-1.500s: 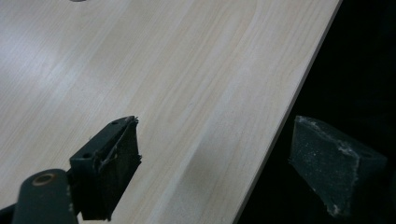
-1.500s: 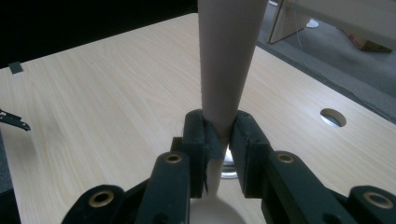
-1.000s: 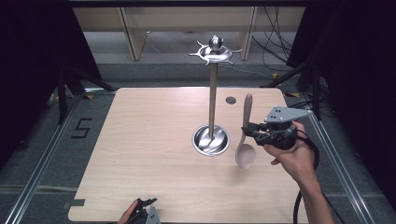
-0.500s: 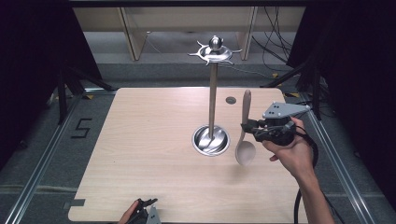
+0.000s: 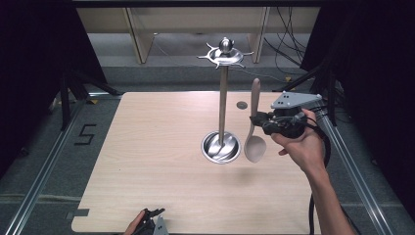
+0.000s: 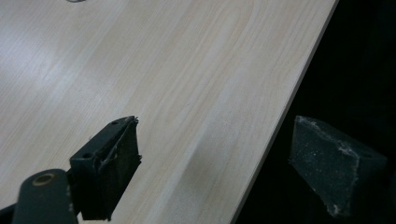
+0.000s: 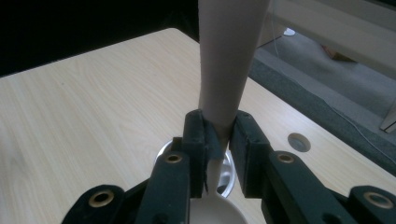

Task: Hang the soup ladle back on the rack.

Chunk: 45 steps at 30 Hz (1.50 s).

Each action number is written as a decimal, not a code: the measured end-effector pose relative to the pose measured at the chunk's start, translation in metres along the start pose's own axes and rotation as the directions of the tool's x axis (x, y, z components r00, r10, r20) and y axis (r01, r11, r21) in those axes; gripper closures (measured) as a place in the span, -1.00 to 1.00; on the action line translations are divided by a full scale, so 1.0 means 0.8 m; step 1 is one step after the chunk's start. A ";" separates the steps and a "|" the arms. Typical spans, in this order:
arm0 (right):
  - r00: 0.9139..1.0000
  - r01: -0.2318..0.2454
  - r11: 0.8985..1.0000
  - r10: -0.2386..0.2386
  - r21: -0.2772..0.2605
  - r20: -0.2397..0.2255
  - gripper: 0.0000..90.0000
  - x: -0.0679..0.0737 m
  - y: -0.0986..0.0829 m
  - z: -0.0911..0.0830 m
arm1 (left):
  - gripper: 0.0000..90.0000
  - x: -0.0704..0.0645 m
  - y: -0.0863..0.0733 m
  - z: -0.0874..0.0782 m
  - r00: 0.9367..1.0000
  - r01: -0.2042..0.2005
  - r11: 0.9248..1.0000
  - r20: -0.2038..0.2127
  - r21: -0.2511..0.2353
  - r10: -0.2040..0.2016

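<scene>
Spoon (image 5: 254, 128) of pale wood hangs upright, bowl down, clamped mid-handle by the right gripper (image 5: 255, 120) just right of the utensil stand (image 5: 223, 105). Hanging it on the stand's top hooks (image 5: 225, 55) is not yet done. Left gripper (image 6: 212, 165) idles, jaws apart. The handle's tip is cut off in the right gripper view.

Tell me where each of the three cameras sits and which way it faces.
High view: above the person's side, facing forward and down on the table; shows the right hand, right gripper clamping the wooden spoon, and left gripper.
Left gripper view: along open jaws over the table's edge.
Right gripper view: along jaws shut on the spoon, facing the stand's base.
Shared: high and right gripper views both show spoon and base.
</scene>
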State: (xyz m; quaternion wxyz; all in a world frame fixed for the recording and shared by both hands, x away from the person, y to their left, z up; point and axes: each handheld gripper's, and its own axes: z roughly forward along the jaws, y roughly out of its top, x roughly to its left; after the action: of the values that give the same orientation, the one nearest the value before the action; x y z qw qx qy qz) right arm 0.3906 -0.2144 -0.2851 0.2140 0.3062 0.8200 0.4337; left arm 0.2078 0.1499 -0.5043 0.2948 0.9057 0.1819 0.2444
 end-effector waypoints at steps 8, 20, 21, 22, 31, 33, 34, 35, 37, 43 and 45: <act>1.000 0.016 1.000 -0.016 -0.012 0.019 0.71 -0.007 0.015 0.004 | -0.67 0.000 0.000 0.002 1.000 -0.002 1.000 -0.015 0.002 0.002; 0.999 0.026 1.000 -0.026 -0.009 0.041 0.71 -0.007 0.029 0.011 | -0.67 0.001 0.000 0.001 1.000 -0.007 1.000 -0.004 0.003 0.007; 0.999 0.009 1.000 -0.009 0.005 0.041 0.71 -0.006 0.030 0.010 | -0.67 0.001 0.001 0.001 1.000 -0.008 1.000 -0.006 0.005 0.008; 0.999 0.009 1.000 -0.009 0.005 0.041 0.71 -0.006 0.030 0.010 | -0.67 0.001 0.001 0.001 1.000 -0.008 1.000 -0.006 0.005 0.008; 0.999 0.020 1.000 -0.021 0.024 0.041 0.71 -0.010 0.033 0.017 | -0.67 0.001 0.001 0.002 1.000 -0.009 1.000 -0.004 0.005 0.009; 0.999 0.012 1.000 -0.014 0.024 0.045 0.71 -0.009 0.033 0.017 | -0.67 0.000 0.001 0.002 1.000 -0.006 1.000 0.001 0.004 0.006; 0.999 0.012 1.000 -0.014 0.024 0.045 0.71 -0.009 0.033 0.017 | -0.67 0.000 0.001 0.002 1.000 -0.006 1.000 0.001 0.004 0.006; 0.998 0.022 1.000 -0.023 0.020 0.050 0.71 -0.009 0.035 0.017 | -0.67 0.001 0.001 0.001 1.000 -0.010 1.000 -0.006 0.006 0.010; 0.998 0.015 1.000 -0.016 0.018 0.052 0.71 -0.008 0.036 0.017 | -0.67 0.001 0.001 0.001 1.000 -0.008 1.000 -0.004 0.006 0.008; 0.999 0.023 0.999 -0.025 0.046 0.043 0.71 -0.007 0.042 0.019 | -0.67 0.001 0.001 0.001 1.000 -0.011 1.000 -0.007 0.006 0.011; 0.998 0.032 0.999 -0.034 0.029 0.059 0.71 -0.008 0.042 0.022 | -0.67 0.000 0.000 0.002 1.000 -0.007 1.000 -0.018 0.002 0.007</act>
State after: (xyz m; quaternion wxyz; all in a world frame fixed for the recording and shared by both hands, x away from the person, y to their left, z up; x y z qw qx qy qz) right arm 0.4169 -0.1939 -0.2654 0.2410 0.3083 0.8243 0.4092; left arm 0.2090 0.1491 -0.5050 0.2913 0.9044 0.1816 0.2532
